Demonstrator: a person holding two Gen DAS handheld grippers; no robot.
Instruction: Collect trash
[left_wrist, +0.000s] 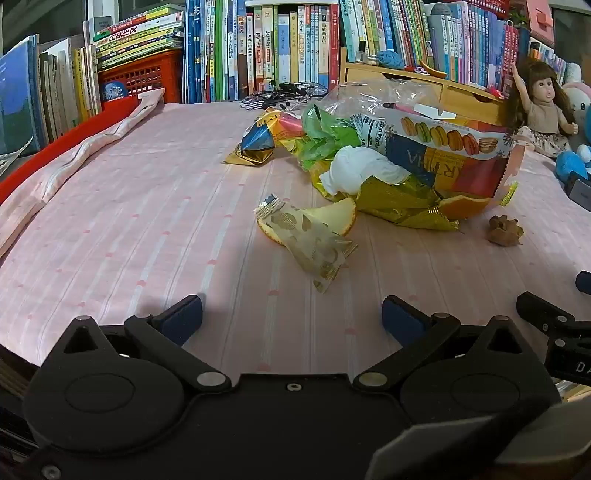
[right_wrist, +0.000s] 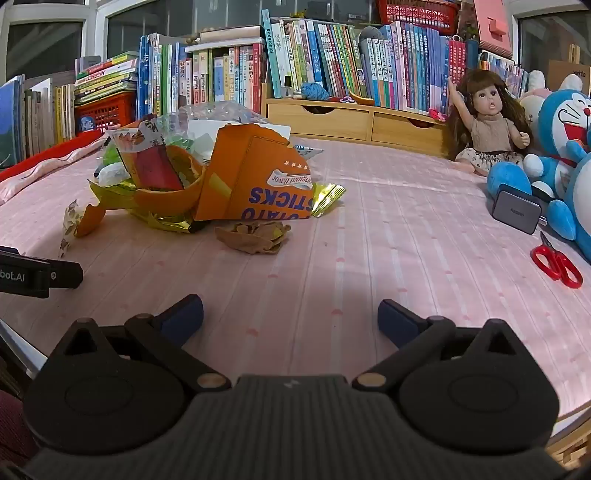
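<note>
I hold my left gripper (left_wrist: 291, 314) low over the pink striped sheet (left_wrist: 147, 221), its blue-tipped fingers spread wide with nothing between them. Just ahead of it lies a pale snack wrapper (left_wrist: 314, 240) resting on a piece of orange peel (left_wrist: 343, 218), and behind those sits the main heap of trash: a macaron bag (left_wrist: 454, 147), a crumpled white tissue (left_wrist: 362, 170), green plastic (left_wrist: 325, 136) and gold foil wrappers (left_wrist: 399, 203). A small brown crumpled scrap (left_wrist: 505, 230) lies apart to the right of the heap. My right gripper (right_wrist: 290, 314) also hovers above the sheet with its fingers wide and empty. From its camera, the heap sits ahead and to the left, with a torn orange potato-sticks box (right_wrist: 255, 177) leaning in front and a brown crumpled paper (right_wrist: 255, 236) just before the box. Off to the right, well apart from the trash, I see a doll (right_wrist: 487, 125), a blue plush toy (right_wrist: 561, 155), a grey box (right_wrist: 517, 210) and red scissors (right_wrist: 557, 264). Rows of books (right_wrist: 332, 66) stand along the back.
</note>
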